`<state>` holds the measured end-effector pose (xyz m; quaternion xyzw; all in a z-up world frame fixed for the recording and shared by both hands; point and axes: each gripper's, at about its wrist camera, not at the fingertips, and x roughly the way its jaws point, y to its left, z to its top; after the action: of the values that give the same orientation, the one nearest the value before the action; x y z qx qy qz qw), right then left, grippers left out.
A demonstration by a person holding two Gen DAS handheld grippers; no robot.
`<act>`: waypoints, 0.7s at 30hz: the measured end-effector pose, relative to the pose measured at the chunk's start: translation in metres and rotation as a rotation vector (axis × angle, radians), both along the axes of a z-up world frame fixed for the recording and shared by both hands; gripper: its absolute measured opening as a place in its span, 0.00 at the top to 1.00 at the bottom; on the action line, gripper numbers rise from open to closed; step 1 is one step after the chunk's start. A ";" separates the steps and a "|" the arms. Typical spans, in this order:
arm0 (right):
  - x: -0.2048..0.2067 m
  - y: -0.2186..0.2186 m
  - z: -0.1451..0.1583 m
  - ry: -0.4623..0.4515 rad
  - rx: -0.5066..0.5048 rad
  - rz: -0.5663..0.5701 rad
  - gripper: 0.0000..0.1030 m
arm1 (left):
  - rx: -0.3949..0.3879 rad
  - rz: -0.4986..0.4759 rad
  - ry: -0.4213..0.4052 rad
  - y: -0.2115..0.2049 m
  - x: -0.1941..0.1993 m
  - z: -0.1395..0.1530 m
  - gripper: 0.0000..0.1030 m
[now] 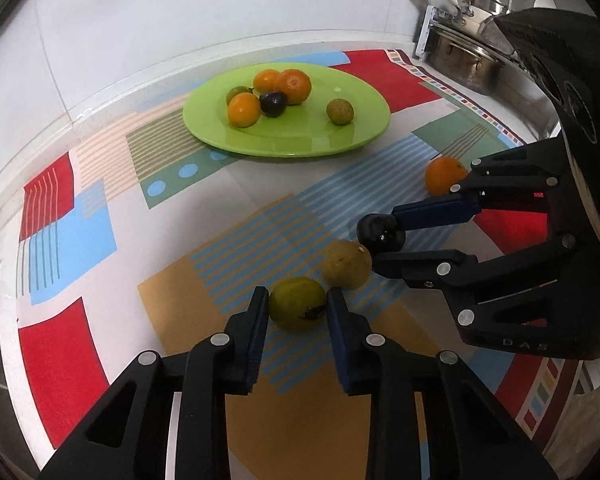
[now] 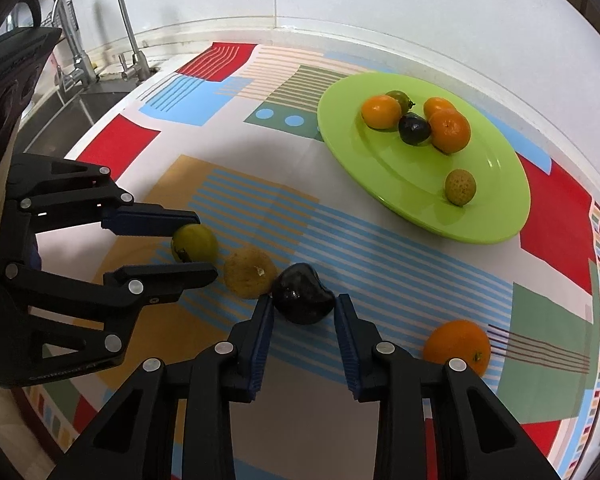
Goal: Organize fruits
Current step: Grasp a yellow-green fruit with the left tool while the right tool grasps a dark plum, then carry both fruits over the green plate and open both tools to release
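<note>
Left gripper [image 1: 298,306] clamped on a green fruit [image 1: 297,309]; right gripper [image 2: 303,307] clamped on a dark plum [image 2: 302,298] — both fruits resting on the patterned cloth [image 1: 236,208]. Between them, touching the plum, lies a yellow-brown fruit [image 1: 347,264]. An orange [image 2: 457,346] sits just right of the right gripper. Farther back, a green plate [image 1: 364,136] carries six fruits — three oranges, a dark plum and two greenish ones.
</note>
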<state>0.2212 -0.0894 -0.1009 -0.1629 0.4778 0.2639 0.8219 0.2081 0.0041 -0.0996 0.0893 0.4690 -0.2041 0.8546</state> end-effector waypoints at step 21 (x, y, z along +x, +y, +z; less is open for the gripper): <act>-0.021 -0.029 0.049 -0.118 0.124 -0.127 0.69 | -0.041 0.029 -0.142 -0.010 -0.016 0.052 0.72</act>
<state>0.2000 -0.1186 -0.0522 -0.0961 0.4207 0.2302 0.8722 0.1920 -0.0060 -0.0473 0.0793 0.4041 -0.1942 0.8903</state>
